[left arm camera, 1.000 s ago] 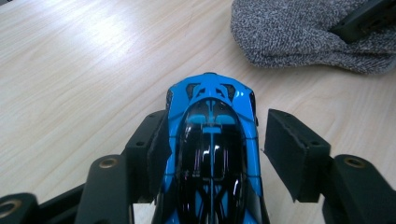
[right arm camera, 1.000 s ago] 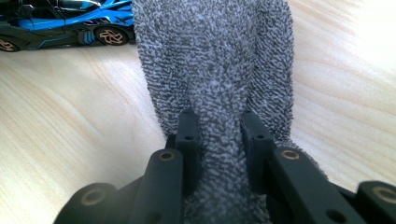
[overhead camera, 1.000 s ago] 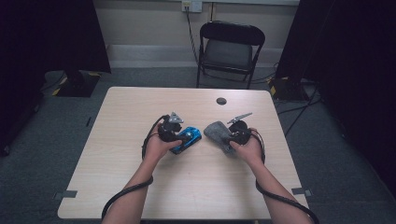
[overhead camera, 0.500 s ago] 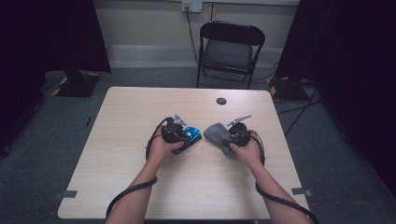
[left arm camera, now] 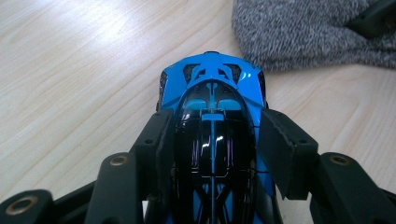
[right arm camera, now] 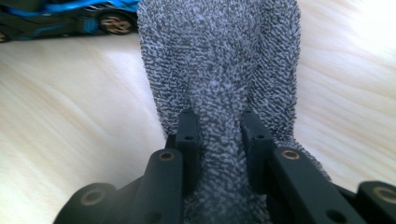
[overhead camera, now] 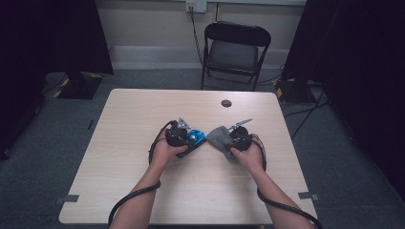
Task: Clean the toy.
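Centre of the desk (overhead camera: 143, 191) in the high view: the left tool (left arm camera: 212, 140) has just been closing and now clamps the blue toy car (left arm camera: 212, 88), while the right tool (right arm camera: 218, 135) pinches the grey cloth (right arm camera: 219, 56) beside it.

A pale wood-grain table (overhead camera: 143, 191) is standing on grey carpet (overhead camera: 57, 143), with a small round dark grommet (overhead camera: 226, 103) sitting near its far edge. Beyond the table, a black folding chair (overhead camera: 235, 50) is facing the near side, backed against a cream wall (overhead camera: 143, 24). A wall socket (overhead camera: 196, 5) is showing above the chair, and a cable is hanging down from it. Dark curtains or panels are closing in the far left (overhead camera: 47, 38) and the right (overhead camera: 363, 71). Cables are trailing across the floor at the far right. Soft light is falling from above, brightening the tabletop.
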Action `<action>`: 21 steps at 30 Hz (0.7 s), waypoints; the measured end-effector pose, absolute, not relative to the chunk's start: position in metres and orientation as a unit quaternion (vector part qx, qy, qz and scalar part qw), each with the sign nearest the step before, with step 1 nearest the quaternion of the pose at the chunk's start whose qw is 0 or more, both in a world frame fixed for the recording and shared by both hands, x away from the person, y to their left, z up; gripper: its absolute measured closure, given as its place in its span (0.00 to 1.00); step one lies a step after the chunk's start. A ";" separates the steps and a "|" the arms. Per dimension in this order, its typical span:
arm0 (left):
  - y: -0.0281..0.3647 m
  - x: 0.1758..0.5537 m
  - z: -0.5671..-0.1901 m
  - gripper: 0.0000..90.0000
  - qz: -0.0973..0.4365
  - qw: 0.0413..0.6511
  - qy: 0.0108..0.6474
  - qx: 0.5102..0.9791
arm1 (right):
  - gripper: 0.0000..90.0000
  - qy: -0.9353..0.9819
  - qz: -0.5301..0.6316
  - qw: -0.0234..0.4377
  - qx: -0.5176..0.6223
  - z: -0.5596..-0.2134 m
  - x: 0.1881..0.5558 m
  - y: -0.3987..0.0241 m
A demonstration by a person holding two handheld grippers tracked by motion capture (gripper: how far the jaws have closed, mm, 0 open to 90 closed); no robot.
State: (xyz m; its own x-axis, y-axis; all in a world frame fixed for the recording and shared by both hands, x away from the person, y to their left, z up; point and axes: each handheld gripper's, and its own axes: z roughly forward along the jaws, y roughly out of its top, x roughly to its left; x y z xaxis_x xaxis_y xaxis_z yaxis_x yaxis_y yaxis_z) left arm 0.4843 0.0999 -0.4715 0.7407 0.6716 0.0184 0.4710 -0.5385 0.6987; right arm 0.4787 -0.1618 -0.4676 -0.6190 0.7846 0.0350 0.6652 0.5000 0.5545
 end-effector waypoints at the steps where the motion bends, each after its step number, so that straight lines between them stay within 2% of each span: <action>1: 0.100 0.484 -0.472 0.52 0.144 0.350 0.330 0.865 | 0.81 0.860 0.266 0.112 0.421 -0.468 0.477 -0.158; 7: 0.101 0.484 -0.472 0.52 0.141 0.355 0.332 0.863 | 0.81 0.879 0.252 0.122 0.386 -0.467 0.467 -0.138; 21: 0.101 0.484 -0.472 0.52 0.141 0.352 0.330 0.865 | 0.81 0.884 0.295 0.073 0.355 -0.469 0.442 -0.116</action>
State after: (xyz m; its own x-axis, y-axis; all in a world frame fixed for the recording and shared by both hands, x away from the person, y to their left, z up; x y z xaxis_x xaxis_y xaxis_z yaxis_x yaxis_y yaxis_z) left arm 0.4839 0.1011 -0.4718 0.7426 0.6697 0.0108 0.4717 -0.5344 0.7013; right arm 0.4424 -0.1160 -0.4685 -0.7377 0.6703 0.0800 0.5839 0.5742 0.5739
